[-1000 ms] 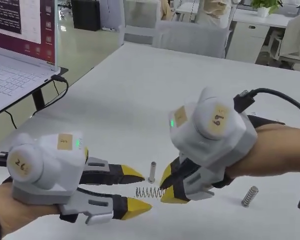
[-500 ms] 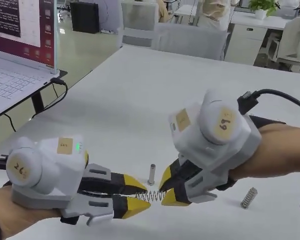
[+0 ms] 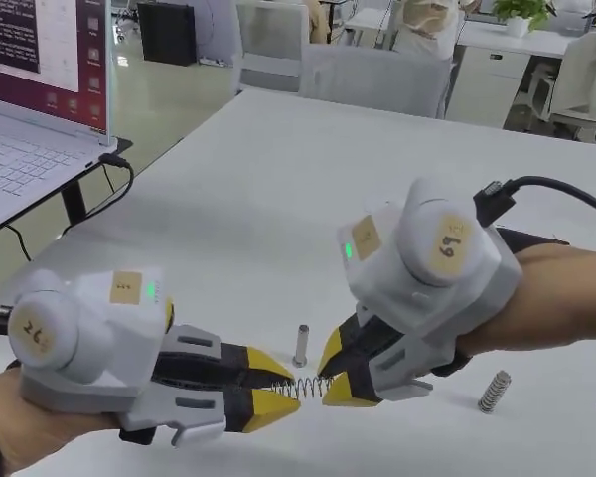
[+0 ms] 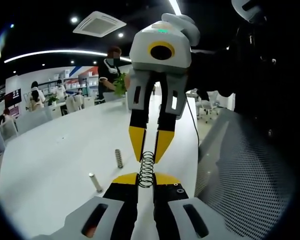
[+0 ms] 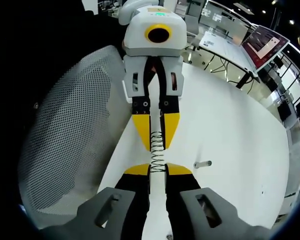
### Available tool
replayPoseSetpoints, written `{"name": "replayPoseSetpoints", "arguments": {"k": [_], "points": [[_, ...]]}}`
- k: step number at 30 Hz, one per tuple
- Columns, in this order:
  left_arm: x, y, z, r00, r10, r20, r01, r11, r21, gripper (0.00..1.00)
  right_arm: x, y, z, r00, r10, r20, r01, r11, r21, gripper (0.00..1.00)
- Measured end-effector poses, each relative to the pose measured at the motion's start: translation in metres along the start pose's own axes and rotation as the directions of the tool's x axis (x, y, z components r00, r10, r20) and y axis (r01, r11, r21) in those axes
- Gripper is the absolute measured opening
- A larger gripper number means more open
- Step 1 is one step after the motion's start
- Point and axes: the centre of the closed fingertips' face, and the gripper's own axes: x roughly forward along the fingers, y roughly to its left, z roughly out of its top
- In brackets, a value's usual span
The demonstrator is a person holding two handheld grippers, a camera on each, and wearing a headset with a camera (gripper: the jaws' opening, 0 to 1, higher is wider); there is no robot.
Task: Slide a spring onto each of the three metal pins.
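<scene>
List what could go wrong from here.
1. The left gripper and right gripper each pinch an end of the thin spring. Pulling apart could overstretch it, or one end may slip and flick away.
2. The upright pin stands close behind the jaws, so a bump could topple it.

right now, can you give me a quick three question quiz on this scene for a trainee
1. True or false: the spring is gripped at one end by the left claw and at the other end by the right claw.
2. The metal pin on the table is: A) lying flat; B) standing upright and bare; C) already wearing a spring.
3. What lies loose on the table near the person's right wrist?
Key: 1 true. 2 B. 3 a second spring.
</scene>
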Motion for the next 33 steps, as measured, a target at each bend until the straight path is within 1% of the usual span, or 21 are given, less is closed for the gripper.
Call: {"name": "replayPoseSetpoints", "arguments": {"k": [7, 10, 14, 18, 23, 24, 33], "points": [[-0.001, -0.001, 0.001, 1.0, -0.004, 0.004, 0.004, 1.0, -0.01, 0.02, 0.002, 0.001, 0.0, 1.0, 0.006, 0.005, -0.006, 1.0, 0.019, 0.1], [-0.002, 0.0, 0.004, 0.9998, -0.003, 0.019, 0.003, 1.0, -0.017, 0.02, 0.004, 0.001, -0.001, 0.9999, 0.011, 0.007, -0.011, 1.0, 0.027, 0.13], [-0.002, -0.002, 0.008, 0.9995, -0.01, 0.029, 0.01, 1.0, -0.015, 0.02, 0.008, 0.001, -0.004, 0.9998, 0.016, 0.009, -0.016, 0.999, 0.035, 0.12], [-0.002, -0.004, 0.014, 0.9988, -0.017, 0.047, 0.017, 1.0, -0.011, 0.02, 0.01, 0.002, -0.006, 0.9998, 0.019, 0.01, -0.02, 0.999, 0.043, 0.11], [-0.002, -0.003, 0.015, 0.9982, -0.017, 0.057, 0.018, 1.0, -0.014, 0.02, 0.01, 0.002, -0.006, 0.9997, 0.016, 0.016, -0.017, 0.999, 0.043, 0.1], [-0.003, -0.003, 0.017, 0.9974, -0.018, 0.069, 0.02, 1.0, -0.022, 0.02, 0.009, 0.002, -0.006, 0.9997, 0.016, 0.016, -0.016, 0.999, 0.044, 0.1], [-0.001, -0.002, 0.011, 0.9993, -0.007, 0.038, 0.008, 1.0, -0.008, 0.03, 0.003, 0.002, -0.001, 0.9995, 0.005, 0.031, -0.006, 0.999, 0.042, 0.09]]}}
